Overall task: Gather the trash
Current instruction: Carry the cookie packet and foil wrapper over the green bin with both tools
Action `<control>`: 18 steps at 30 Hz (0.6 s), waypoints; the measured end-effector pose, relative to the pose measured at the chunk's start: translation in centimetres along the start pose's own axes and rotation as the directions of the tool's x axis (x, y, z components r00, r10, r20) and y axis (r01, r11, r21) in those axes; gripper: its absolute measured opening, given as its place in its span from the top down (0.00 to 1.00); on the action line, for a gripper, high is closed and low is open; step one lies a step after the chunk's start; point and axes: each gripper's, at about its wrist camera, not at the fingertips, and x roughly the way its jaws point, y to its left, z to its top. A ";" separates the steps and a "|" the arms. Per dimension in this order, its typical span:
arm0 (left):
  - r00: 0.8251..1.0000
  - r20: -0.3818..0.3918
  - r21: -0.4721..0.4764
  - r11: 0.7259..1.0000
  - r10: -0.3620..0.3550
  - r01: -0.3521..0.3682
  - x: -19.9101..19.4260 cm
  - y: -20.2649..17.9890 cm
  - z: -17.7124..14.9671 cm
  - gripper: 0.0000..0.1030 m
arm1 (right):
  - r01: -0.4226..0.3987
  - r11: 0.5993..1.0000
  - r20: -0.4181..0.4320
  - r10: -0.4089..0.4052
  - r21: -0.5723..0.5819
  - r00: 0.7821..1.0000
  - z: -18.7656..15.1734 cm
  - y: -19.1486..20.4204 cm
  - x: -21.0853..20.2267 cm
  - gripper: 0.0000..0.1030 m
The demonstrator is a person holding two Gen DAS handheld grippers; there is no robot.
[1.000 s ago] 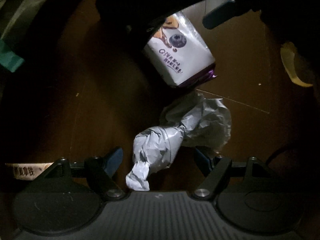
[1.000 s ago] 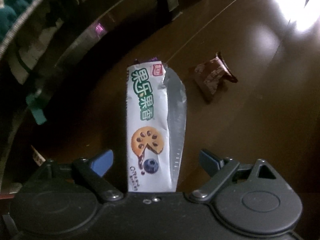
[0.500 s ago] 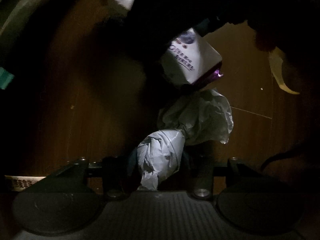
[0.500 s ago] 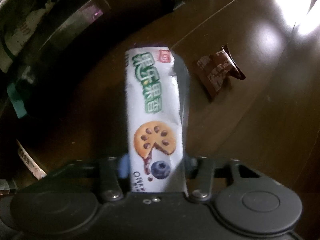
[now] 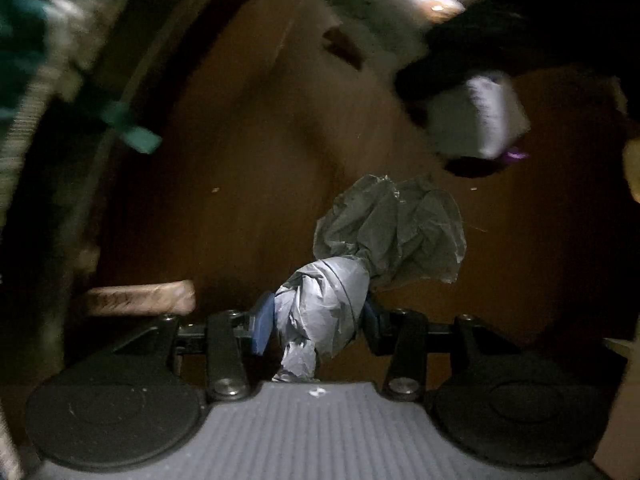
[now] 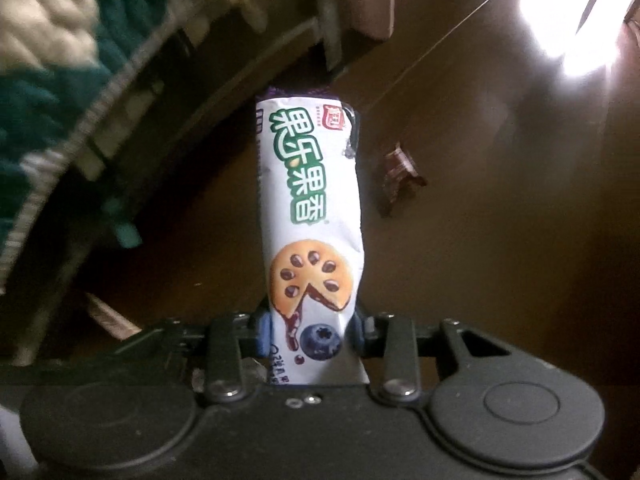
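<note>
My left gripper (image 5: 316, 326) is shut on a crumpled grey paper wad (image 5: 384, 232) and holds it above the dark wooden floor. My right gripper (image 6: 310, 336) is shut on a white biscuit wrapper (image 6: 308, 200) with green lettering, a biscuit and a blueberry on it, lifted off the floor. The same wrapper shows blurred in the left wrist view (image 5: 476, 120), under the dark shape of the right gripper. A brown candy wrapper (image 6: 398, 178) lies on the floor to the right of the biscuit wrapper.
A teal and cream rug (image 6: 52, 60) and a furniture base (image 6: 192, 64) run along the left. A paper strip (image 5: 140, 298) lies on the floor at left. A yellowish scrap (image 5: 632, 168) sits at the far right. Bright glare (image 6: 576, 32) marks the floor.
Both grippers closed from open, the left on the paper wad and the right on the biscuit wrapper. Both have since lifted away from the floor with their loads.
</note>
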 end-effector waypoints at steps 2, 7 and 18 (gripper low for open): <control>1.000 0.003 -0.015 1.000 -0.001 0.001 -3.4 0.1 0.0 0.57 | 0.012 1.000 0.001 -0.012 0.006 1.000 -0.1 0.3 -3.7 0.65; 0.999 0.032 -0.031 1.000 -0.002 0.003 -12.9 0.0 0.6 0.57 | 0.050 0.999 0.006 -0.050 -0.012 0.999 0.2 2.3 -14.2 0.65; 0.997 0.059 -0.080 0.995 -0.051 0.056 -34.6 0.1 0.8 0.57 | 0.068 0.998 0.068 -0.069 0.016 0.995 2.0 8.8 -36.6 0.65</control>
